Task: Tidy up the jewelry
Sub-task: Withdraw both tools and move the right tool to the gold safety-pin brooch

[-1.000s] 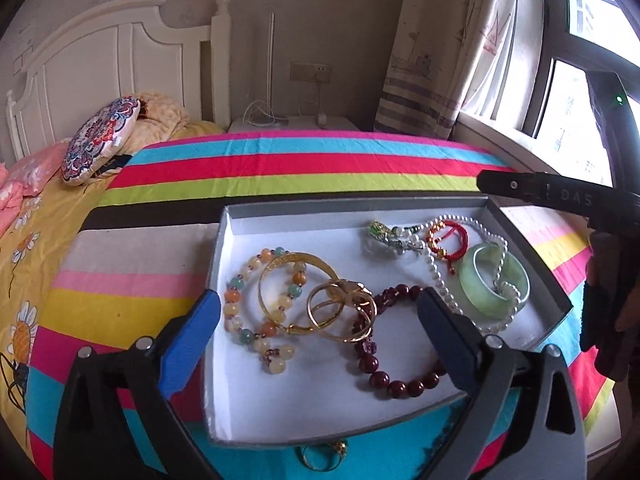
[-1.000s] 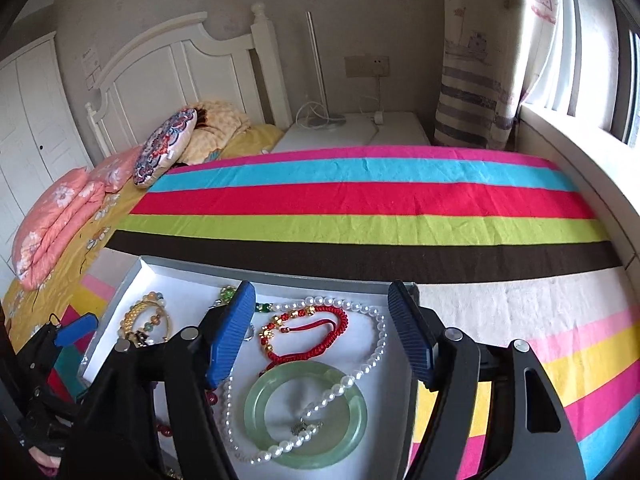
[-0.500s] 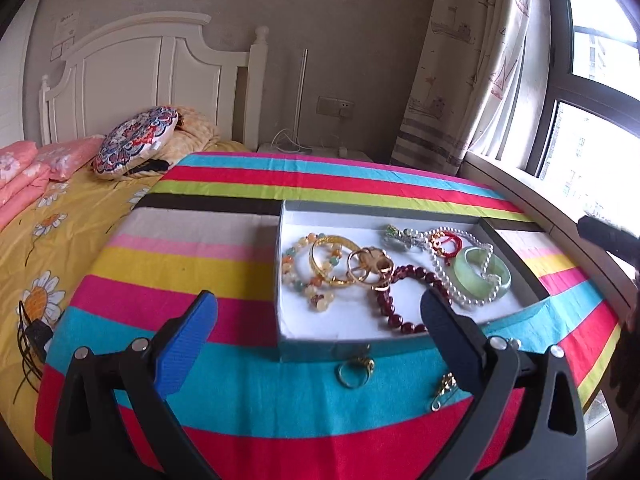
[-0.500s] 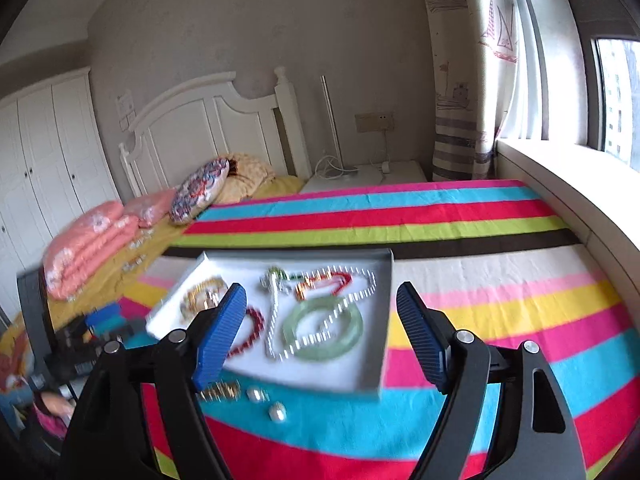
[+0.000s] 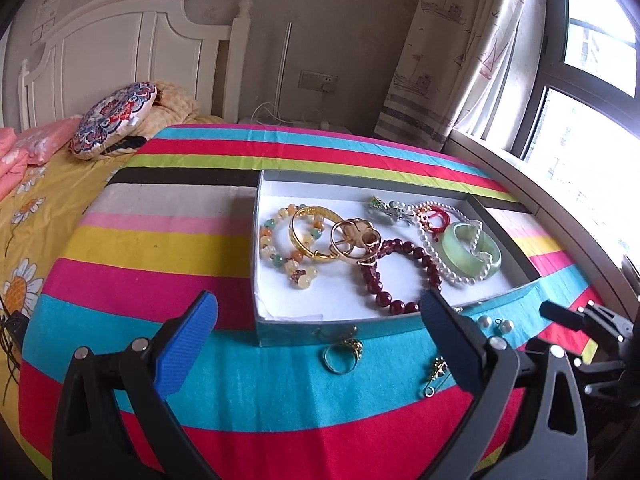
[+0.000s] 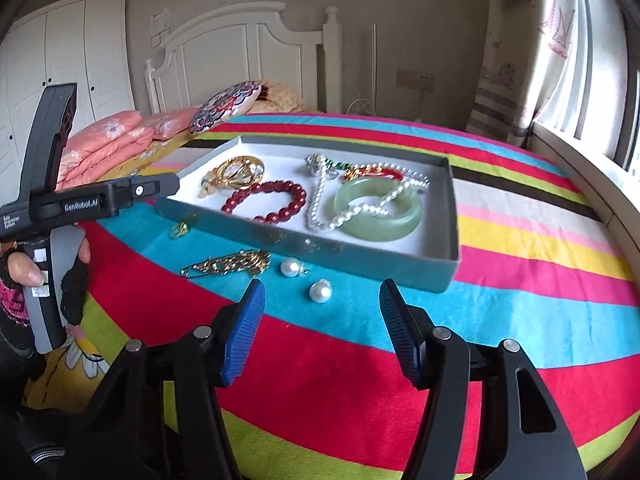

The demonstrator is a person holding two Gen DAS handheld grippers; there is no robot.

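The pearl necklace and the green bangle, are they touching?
Touching. The right wrist view shows the pearl necklace draped straight across the green bangle, lying on its surface.

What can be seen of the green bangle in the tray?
The green bangle is a thick, smooth ring of pale, translucent jade-like stone, whole as far as shows. It lies flat on the white floor of the tray, at the end nearer the window. A pearl necklace drapes across it and passes through its hole, touching it. A red cord bracelet lies just behind it; contact is unclear. Neither gripper touches it.
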